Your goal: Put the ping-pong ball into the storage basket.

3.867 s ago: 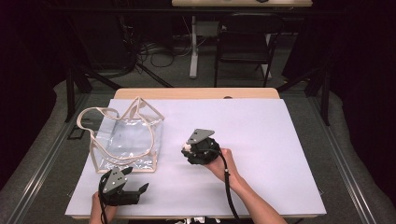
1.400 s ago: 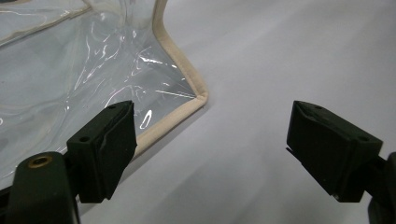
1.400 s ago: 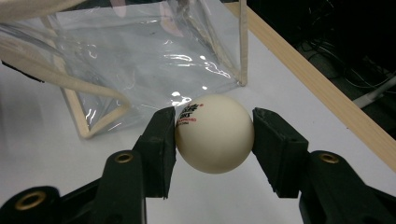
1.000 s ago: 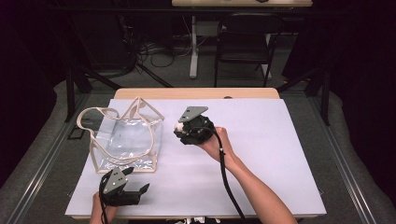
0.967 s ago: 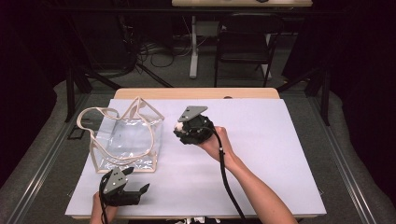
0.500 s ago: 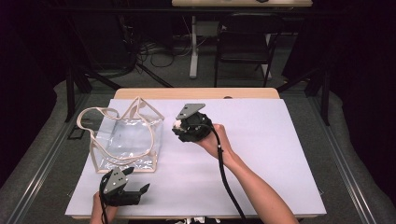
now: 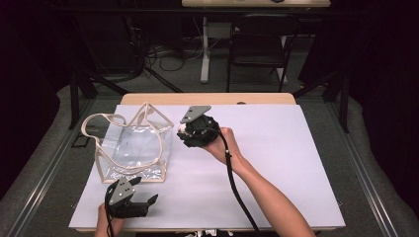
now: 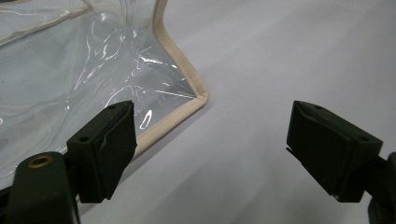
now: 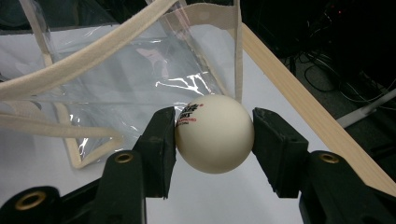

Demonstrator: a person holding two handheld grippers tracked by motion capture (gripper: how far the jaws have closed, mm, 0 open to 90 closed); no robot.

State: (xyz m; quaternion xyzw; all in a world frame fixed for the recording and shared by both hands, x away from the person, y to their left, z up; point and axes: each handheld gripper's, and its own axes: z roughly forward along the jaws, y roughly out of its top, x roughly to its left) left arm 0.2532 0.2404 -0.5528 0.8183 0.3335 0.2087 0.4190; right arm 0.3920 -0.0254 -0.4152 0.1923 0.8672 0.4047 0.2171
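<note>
At the left of the high view, the left gripper (image 7: 143, 203) sits low near the front edge of the table, held by the person's left hand (image 7: 107, 224), with its jaws pointing to the right across the white table cover (image 7: 296, 163). In the left gripper view the left gripper (image 8: 210, 149) has its jaws spread wide with nothing between them; only bare white cover shows in the gap, and the near corner of the clear plastic tote bag (image 8: 70, 70), with its beige trim, lies just beyond the left jaw, apart from it. In the high view the bag (image 7: 131, 148) lies on the left part of the cover, its beige handles looped above it, just up from the left gripper and not touched by it. To the right of the bag, the right gripper (image 7: 184, 132) is raised off the table in the person's right hand (image 7: 222, 143), grey plate on top, its jaws pointing left toward the bag's right edge, close beside it. In the right gripper view the right gripper (image 9: 214, 135) is clamped on a white table tennis ball (image 9: 215, 133) with red and black print, one pad pressed on each side of it. The ball hangs just in front of the bag's open, beige-trimmed top (image 9: 140, 70), near it but outside it, with the wooden table edge (image 9: 299, 102) running off to the right.
</note>
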